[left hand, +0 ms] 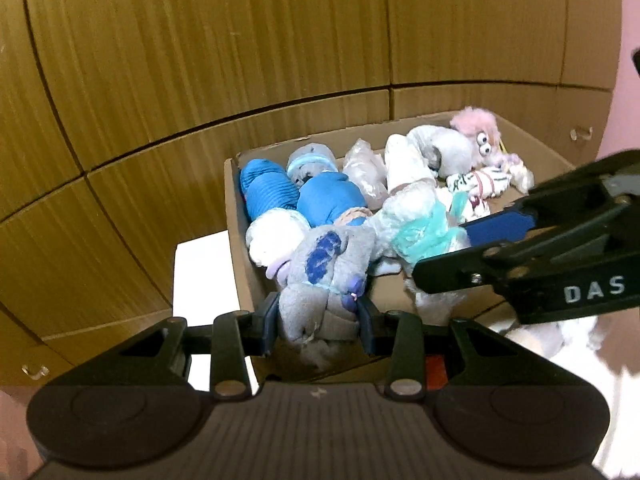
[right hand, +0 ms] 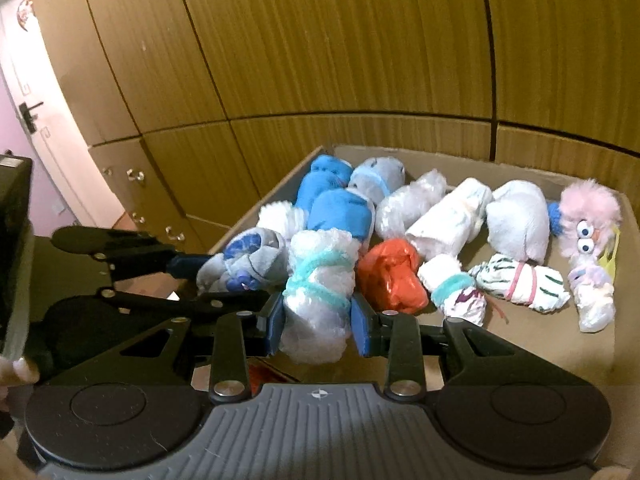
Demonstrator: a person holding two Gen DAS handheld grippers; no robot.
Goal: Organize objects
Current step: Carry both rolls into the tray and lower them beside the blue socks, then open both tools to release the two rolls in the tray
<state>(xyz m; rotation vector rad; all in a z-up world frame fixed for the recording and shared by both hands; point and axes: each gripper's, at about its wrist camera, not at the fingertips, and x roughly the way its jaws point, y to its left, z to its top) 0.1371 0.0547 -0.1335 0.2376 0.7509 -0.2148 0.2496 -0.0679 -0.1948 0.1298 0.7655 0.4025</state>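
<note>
My left gripper is shut on a grey sock bundle with a blue patch, held over the near left corner of a cardboard box. My right gripper is shut on a white fuzzy bundle tied with a teal band, held over the same box. The two bundles hang side by side. In the right wrist view the left gripper comes in from the left with the grey bundle. In the left wrist view the right gripper enters from the right, pinching the white bundle.
The box holds several rolled bundles: blue ones, an orange one, a striped one and a pink fluffy toy with eyes. Wooden cabinet doors rise behind. A white surface lies left of the box.
</note>
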